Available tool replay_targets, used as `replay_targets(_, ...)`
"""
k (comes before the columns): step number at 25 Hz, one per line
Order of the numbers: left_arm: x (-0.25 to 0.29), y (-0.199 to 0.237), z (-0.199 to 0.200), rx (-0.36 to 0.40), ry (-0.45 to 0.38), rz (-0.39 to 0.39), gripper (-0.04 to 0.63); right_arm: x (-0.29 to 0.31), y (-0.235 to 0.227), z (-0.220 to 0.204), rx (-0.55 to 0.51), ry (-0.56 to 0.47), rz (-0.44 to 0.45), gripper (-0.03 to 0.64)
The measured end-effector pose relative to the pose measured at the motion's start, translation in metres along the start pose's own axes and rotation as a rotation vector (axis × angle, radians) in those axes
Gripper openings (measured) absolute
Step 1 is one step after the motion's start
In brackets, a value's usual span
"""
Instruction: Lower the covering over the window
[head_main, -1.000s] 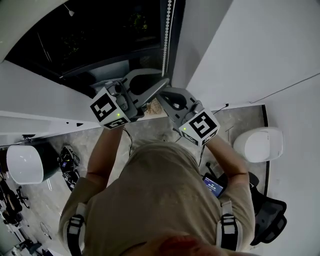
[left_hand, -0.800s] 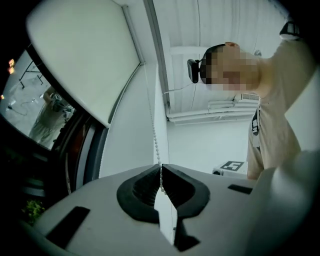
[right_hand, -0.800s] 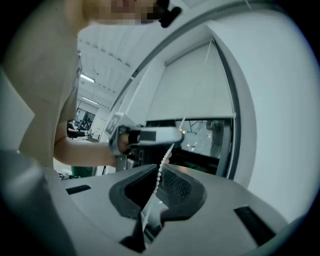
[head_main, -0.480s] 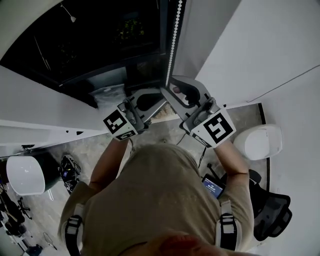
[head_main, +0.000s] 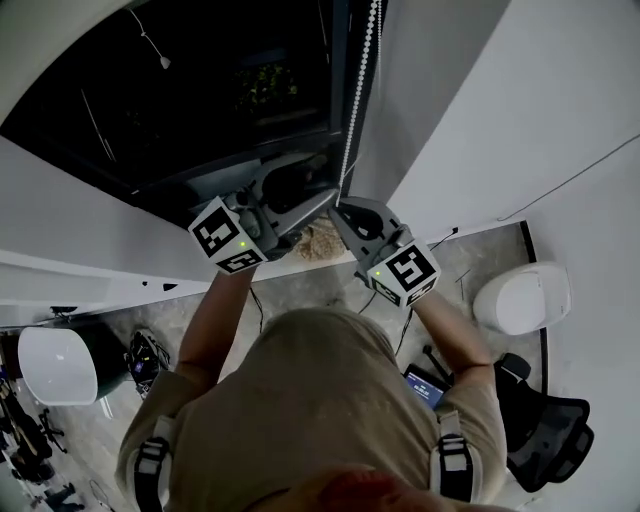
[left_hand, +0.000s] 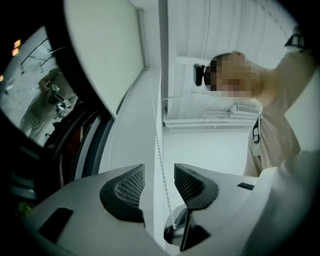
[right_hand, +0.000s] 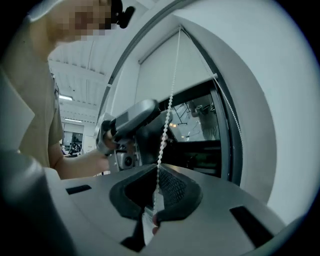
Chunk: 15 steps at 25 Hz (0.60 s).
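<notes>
Bead chain (head_main: 359, 90) hangs down the right edge of the dark window (head_main: 200, 90), and the pale blind (right_hand: 160, 70) covers the upper part of the glass. The right gripper (head_main: 340, 208) has just closed its jaws, now pinched together on the chain. Just beside it, the left gripper (head_main: 318, 192) has just spread its jaws apart, and the chain runs free through the gap.

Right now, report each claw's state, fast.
Left claw: open, just opened; the bead chain runs between its jaws, ungripped.
Right claw: just closed, shut on the bead chain.
</notes>
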<state>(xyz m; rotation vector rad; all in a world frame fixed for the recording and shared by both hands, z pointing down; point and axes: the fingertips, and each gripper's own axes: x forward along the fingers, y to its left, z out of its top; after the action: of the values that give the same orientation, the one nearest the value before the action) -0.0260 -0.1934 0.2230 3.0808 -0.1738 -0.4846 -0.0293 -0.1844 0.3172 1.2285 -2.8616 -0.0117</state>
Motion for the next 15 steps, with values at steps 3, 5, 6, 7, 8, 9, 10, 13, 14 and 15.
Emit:
replay_targets(3, 0.025, -0.004, 0.001, 0.098, 0.116, -0.007, 0.030, 0.005, 0.005, 0.002, 0.005, -0.022, -0.014, 0.018)
replay_targets(5, 0.023, -0.005, -0.001, 0.078, 0.115, -0.007, 0.022, 0.004, 0.007, 0.002, 0.001, -0.027, -0.007, 0.018)
replay_targets(6, 0.019, -0.003, -0.001, 0.074, 0.103, 0.011, 0.021, 0.001, 0.008, 0.003, -0.010, -0.034, 0.005, 0.018)
replay_targets(7, 0.014, 0.001, -0.001, 0.078, 0.094, 0.036, 0.020, -0.005, 0.009, 0.006, -0.020, -0.049, 0.017, 0.019)
replay_targets(8, 0.008, 0.004, -0.004, 0.081, 0.092, 0.058, 0.020, -0.012, 0.008, 0.014, -0.019, -0.075, 0.022, 0.076)
replay_targets(9, 0.003, 0.007, -0.008, 0.078, 0.096, 0.073, 0.020, -0.020, 0.004, 0.026, -0.004, -0.111, 0.019, 0.128)
replay_targets(10, 0.000, 0.008, -0.015, 0.069, 0.105, 0.077, 0.020, -0.026, 0.000, 0.041, 0.014, -0.150, 0.011, 0.129)
replay_targets(13, -0.003, -0.008, -0.040, 0.035, 0.133, 0.049, 0.020, -0.030, -0.006, 0.082, -0.007, -0.224, 0.003, 0.127)
replay_targets(14, -0.002, -0.016, -0.046, 0.025, 0.138, 0.037, 0.020, -0.027, -0.006, 0.091, -0.031, -0.234, 0.003, 0.127)
replay_targets(15, -0.002, -0.023, -0.052, 0.016, 0.137, 0.026, 0.020, -0.023, -0.005, 0.099, -0.054, -0.242, 0.002, 0.127)
